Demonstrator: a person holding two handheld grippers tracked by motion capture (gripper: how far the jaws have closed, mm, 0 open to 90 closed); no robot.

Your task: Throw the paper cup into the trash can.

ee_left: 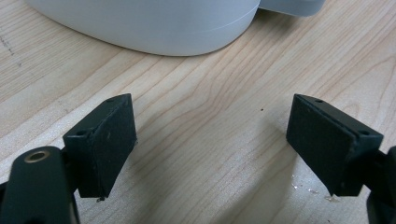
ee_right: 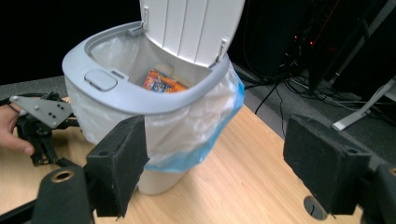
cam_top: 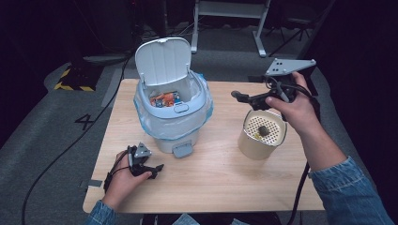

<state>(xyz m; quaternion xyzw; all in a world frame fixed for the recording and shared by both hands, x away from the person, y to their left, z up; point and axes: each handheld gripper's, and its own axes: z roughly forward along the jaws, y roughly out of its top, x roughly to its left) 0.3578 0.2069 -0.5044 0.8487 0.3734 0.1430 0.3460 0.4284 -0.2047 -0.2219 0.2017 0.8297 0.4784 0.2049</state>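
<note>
A white pedal bin [cam_top: 164, 136] with a plastic liner stands on the table, its lid [cam_top: 164, 61] tipped up and open. An orange packet [cam_top: 165, 99] lies inside it, seen in the right gripper view as the packet [ee_right: 161, 81] under the bin's rim [ee_right: 130, 95]. My left gripper [cam_top: 157, 168] rests on the table just left of the bin's pedal [cam_top: 182, 150], open and empty [ee_left: 212, 144]. My right gripper [cam_top: 240, 96] hangs above a cream canister [cam_top: 253, 145], its open jaws aimed at the bin with nothing between them [ee_right: 217, 158].
The cream canister has a perforated insert with a small dark lump [cam_top: 264, 130] on it. The wooden table [cam_top: 211, 187] has bare room along its front. In the right gripper view the left gripper [ee_right: 42, 126] sits beside the bin. Dark floor and cables surround the table.
</note>
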